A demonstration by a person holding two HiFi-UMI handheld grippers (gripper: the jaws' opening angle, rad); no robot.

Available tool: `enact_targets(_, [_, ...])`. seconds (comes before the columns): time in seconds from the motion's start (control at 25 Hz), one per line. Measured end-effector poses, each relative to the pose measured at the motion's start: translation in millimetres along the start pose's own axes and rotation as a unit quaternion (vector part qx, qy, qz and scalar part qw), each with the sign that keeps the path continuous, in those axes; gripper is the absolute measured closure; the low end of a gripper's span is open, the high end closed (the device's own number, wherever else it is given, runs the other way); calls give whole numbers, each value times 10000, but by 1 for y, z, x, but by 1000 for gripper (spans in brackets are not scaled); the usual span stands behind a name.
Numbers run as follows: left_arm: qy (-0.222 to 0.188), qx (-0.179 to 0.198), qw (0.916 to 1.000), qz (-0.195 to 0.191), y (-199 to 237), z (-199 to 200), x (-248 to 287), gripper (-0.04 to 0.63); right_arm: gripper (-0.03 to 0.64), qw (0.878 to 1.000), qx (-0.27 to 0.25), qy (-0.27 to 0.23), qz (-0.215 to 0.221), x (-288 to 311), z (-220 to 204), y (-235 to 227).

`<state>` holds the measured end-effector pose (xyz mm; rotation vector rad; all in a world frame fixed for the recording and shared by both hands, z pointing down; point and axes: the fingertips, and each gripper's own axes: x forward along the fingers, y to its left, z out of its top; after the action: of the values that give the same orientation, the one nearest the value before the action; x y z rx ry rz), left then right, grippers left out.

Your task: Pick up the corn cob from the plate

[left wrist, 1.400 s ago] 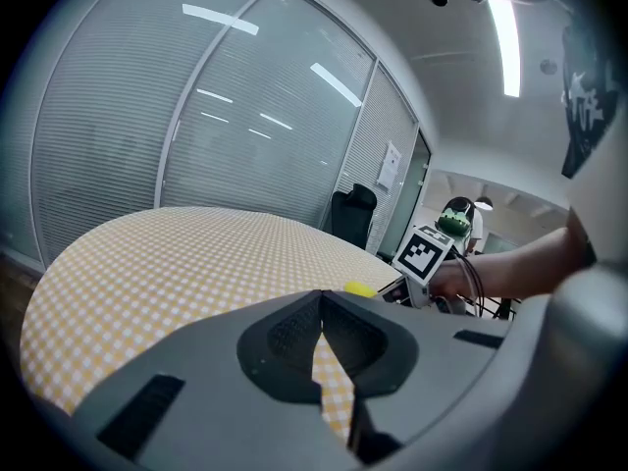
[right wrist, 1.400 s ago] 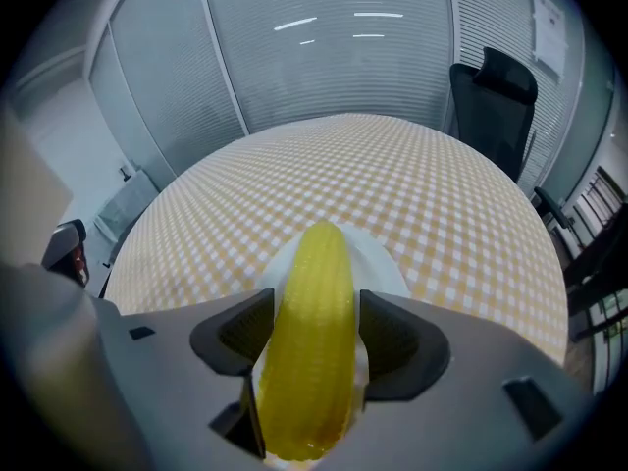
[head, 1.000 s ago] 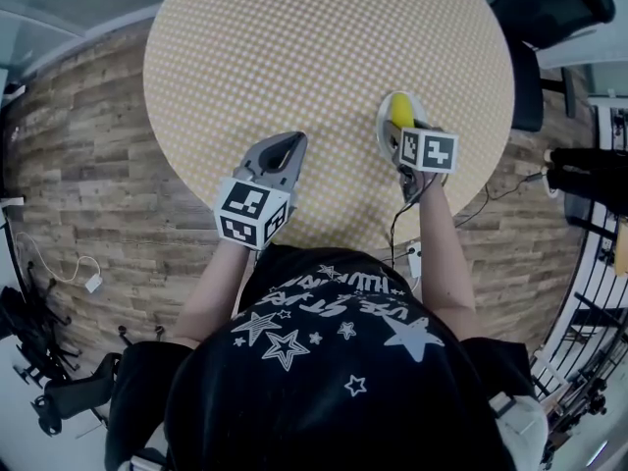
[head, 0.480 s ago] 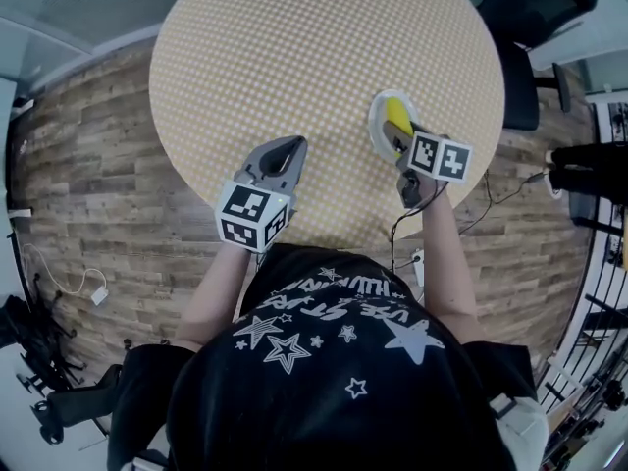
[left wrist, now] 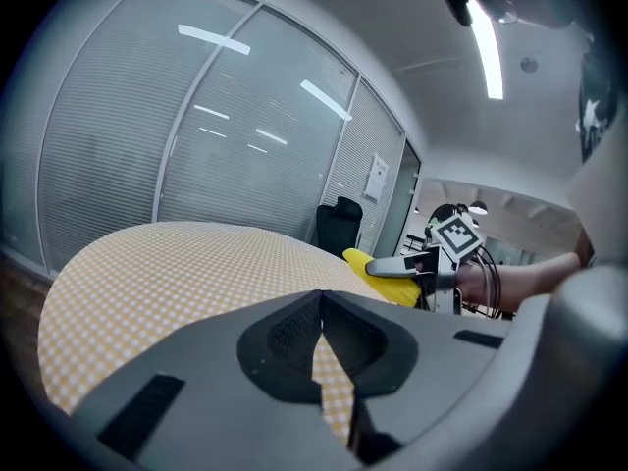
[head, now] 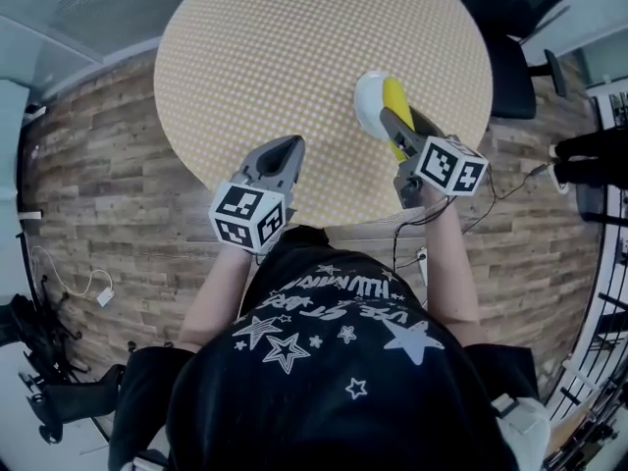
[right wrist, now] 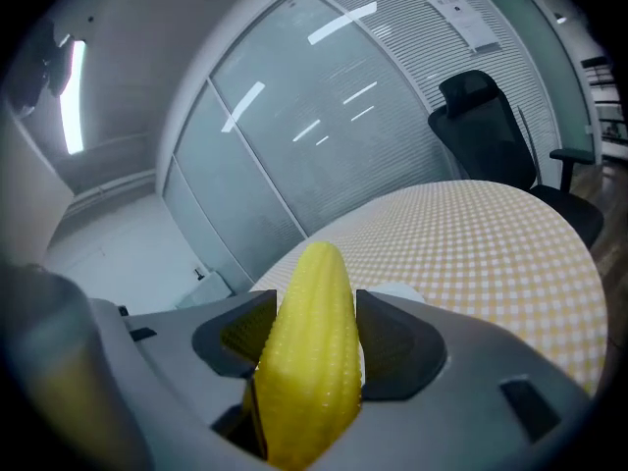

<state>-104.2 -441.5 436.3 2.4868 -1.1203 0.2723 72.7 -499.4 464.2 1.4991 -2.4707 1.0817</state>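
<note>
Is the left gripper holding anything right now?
No: the left gripper has its jaws shut tip to tip on nothing, while the corn cob is clamped in the right gripper.

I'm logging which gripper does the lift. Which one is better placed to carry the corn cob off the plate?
Right. The right gripper is shut on the corn cob at the plate. The left gripper is shut on nothing, near the table's close edge, apart from both.
</note>
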Motion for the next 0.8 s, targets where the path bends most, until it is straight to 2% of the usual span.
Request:
enact_targets(0.12, [-129, -63, 9999, 79, -17, 0, -14, 589, 354, 9989, 68, -328, 315, -29, 7, 16])
enact_targets(0.4, [-410, 127, 9985, 345, -51, 6, -47, 589, 354, 9908, 257, -883, 988, -96, 12, 50])
enact_targets(0.8, [-711, 261, 9954, 581, -126, -18, -106, 589, 354, 9827, 96, -948, 1586, -185, -34, 81])
